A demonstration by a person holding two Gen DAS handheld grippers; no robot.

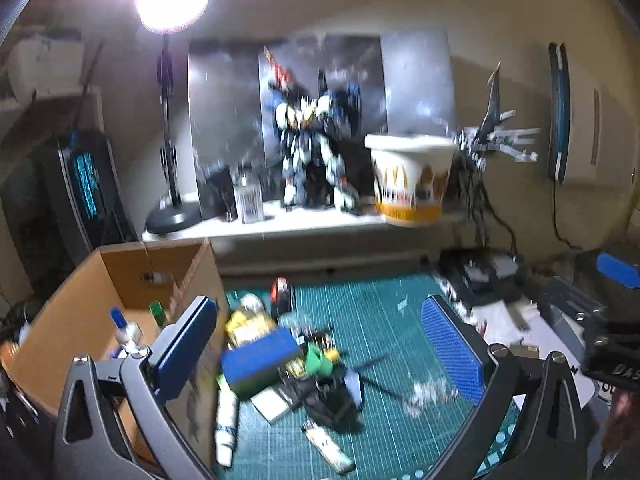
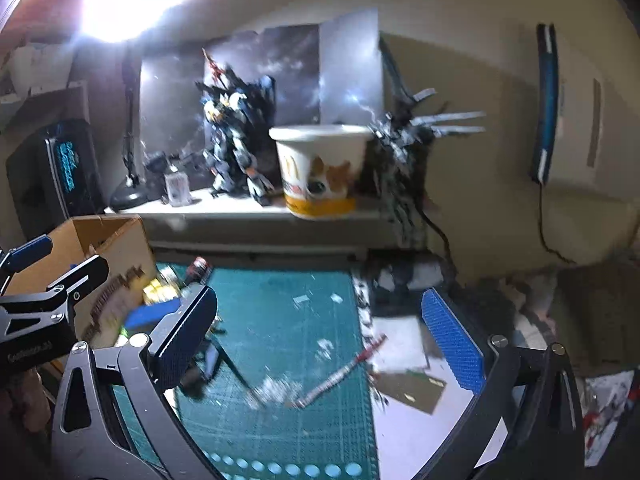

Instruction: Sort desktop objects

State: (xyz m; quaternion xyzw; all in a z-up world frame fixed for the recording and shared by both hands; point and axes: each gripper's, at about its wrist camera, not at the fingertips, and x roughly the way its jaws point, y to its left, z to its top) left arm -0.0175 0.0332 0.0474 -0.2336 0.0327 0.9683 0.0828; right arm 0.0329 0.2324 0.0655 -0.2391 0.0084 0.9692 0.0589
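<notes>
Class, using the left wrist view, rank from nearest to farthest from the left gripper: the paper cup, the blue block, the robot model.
1. Blue block, on the green mat between the open jaws of the left gripper.
2. Paper cup, at the shelf's front edge.
3. Robot model, further back on the shelf.

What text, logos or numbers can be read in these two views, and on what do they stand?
Golden-arches "M" logo: on the paper cup on the shelf, also seen in the right wrist view.
"DAS", cut off: on the black body of the right claw at the frame's edge.
Cyan glowing script on the black device at left: too blurred to read.
Small white lettering on the left claw's body: too blurred to read.
</notes>
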